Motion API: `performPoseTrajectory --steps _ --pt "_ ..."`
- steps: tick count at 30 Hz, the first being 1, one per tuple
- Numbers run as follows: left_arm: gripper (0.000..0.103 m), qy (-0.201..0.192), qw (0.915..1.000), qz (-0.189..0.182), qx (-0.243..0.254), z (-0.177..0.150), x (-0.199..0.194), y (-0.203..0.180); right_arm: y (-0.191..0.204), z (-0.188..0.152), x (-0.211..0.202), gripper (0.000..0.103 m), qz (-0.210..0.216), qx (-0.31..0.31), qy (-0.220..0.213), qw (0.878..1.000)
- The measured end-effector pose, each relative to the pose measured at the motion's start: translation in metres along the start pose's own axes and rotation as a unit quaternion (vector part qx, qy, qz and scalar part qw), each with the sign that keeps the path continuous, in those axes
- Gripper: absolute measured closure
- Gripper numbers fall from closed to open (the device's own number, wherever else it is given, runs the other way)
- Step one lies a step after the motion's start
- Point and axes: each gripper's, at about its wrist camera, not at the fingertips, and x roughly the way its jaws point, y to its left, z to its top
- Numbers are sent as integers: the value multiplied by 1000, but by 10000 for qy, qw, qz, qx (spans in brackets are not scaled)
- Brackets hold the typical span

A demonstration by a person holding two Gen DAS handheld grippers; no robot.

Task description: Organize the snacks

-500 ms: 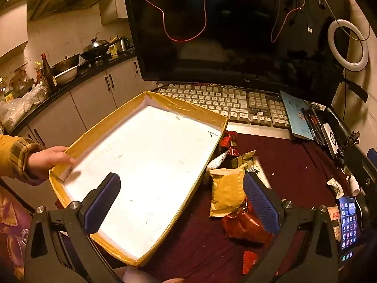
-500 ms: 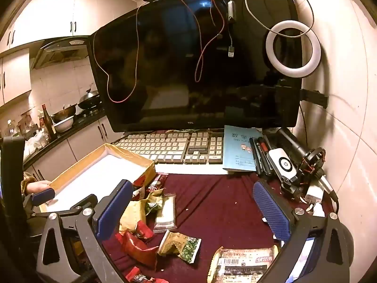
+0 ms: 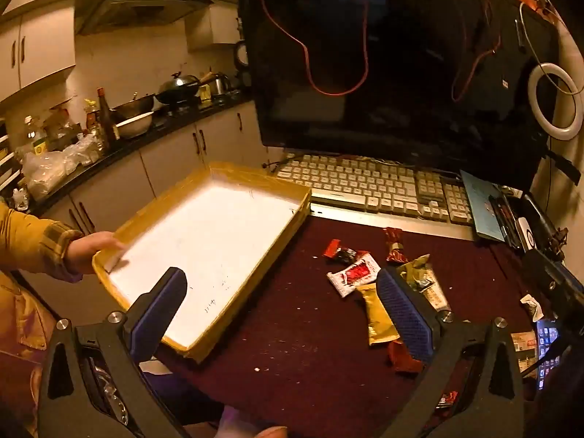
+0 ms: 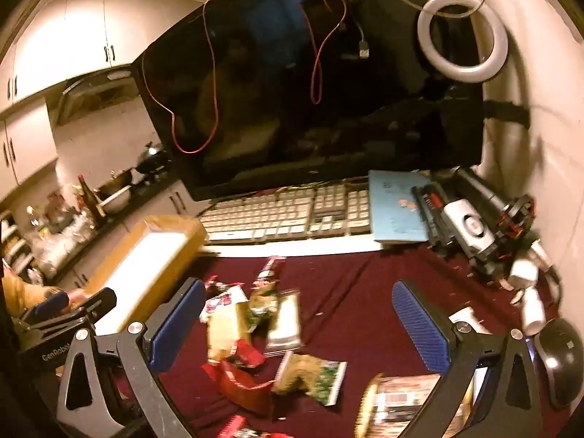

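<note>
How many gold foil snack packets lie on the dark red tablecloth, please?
1. The gold foil snack packet lies on the dark red tablecloth right of the yellow-rimmed white tray, among other wrappers; more may be hidden beneath them.

White lettering reading "GenRobot" runs along the black body of the left tool (image 4: 69,301), seen at the lower left of the right wrist view. Print on the snack wrappers (image 4: 255,332) strewn over the dark red worktop (image 4: 346,292), the keyboard keys (image 3: 365,186) and the phone screen (image 3: 547,350) at lower right is too small or blurred to read.
</note>
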Motion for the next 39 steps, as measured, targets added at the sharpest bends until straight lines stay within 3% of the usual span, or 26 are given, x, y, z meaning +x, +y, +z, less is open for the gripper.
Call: performPoseTrajectory --steps 3,6,7,10,14,16,18,22,26,30,33,35,36,39 --pt "0 19 9998 -135 -112 -3 -3 4 -1 -2 -3 0 157 236 -86 9996" --pt "0 -4 9996 -279 -108 -5 -8 2 -10 -5 -8 1 1027 813 -153 9913" --pt "0 6 9995 -295 -89 -5 -10 1 -13 -5 -15 1 1317 975 -362 9858" --pt "0 -10 9995 -326 -42 -7 -16 1 -13 -5 -40 1 1675 1001 -1038 9753" --pt "0 -230 9992 -316 -53 -10 -31 7 -16 5 -64 0 2428 1206 -1809 9454" --pt "0 -240 9990 -352 -106 -11 -35 12 -17 9 -70 0 2837 1267 -1977 9297" --pt "0 -241 9990 -361 -101 -12 -36 13 -17 16 -65 0 3490 1498 -1769 9080" --pt "0 -323 9984 -414 -197 -15 -39 20 -11 9 -57 0 4321 1712 -1401 8743" --pt "0 -438 9977 -390 -333 -15 -43 28 -1 1 -49 0 4833 1876 -1384 8438" --pt "0 -524 9974 -284 -413 -15 -46 39 5 -9 -27 0 5349 2396 -1061 8033" --pt "0 -441 9974 -346 -457 -18 -41 38 0 -15 -11 0 5600 2655 -846 7802" --pt "0 -400 9978 -364 -396 -20 -38 34 6 -12 -12 0 5524 2432 -653 7946" --pt "0 -381 9981 -355 -336 -22 -36 31 4 -9 -17 0 5326 2280 -702 8120" --pt "0 -231 9987 -426 -180 -29 -29 21 -1 0 -33 0 3912 1420 -614 9072"
